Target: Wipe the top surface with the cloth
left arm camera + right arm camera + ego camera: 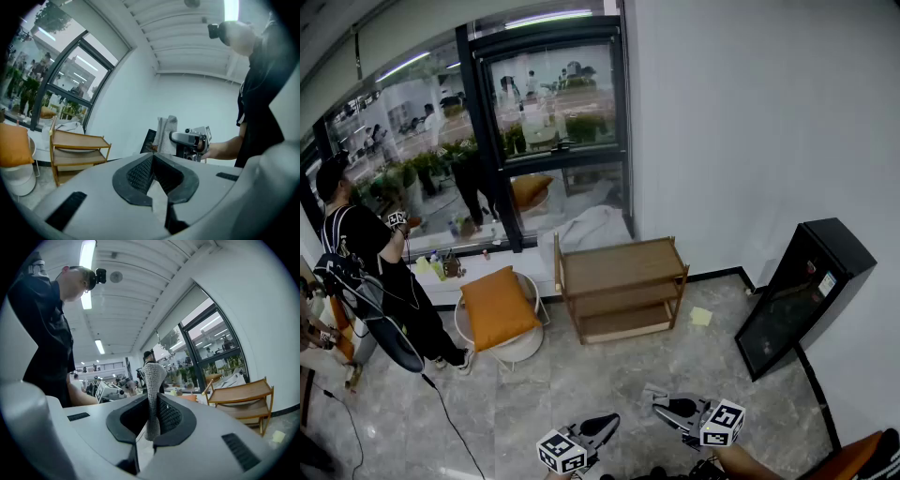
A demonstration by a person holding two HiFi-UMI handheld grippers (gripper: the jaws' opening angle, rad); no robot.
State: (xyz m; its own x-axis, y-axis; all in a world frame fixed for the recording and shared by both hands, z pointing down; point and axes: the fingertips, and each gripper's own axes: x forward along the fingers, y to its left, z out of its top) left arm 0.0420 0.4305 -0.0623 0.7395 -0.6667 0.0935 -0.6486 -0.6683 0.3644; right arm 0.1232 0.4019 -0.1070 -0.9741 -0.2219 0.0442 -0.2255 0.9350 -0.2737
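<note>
A low wooden shelf (623, 286) stands against the white wall, its top board (619, 262) bare. In the right gripper view my right gripper (153, 399) is shut on a grey knitted cloth (152, 378), which sticks up between the jaws. The left gripper view shows the same cloth (166, 133) standing upright from the right gripper (190, 139). My left gripper (152, 158) is shut with nothing in it. Both grippers, left (598, 429) and right (667, 403), hover low in the head view, well short of the shelf.
An orange cushion (497, 305) lies on a white stool left of the shelf. A black cabinet (802, 295) leans at the right wall. A yellow note (701, 317) lies on the floor. A person (370, 267) stands at the far left with cables trailing.
</note>
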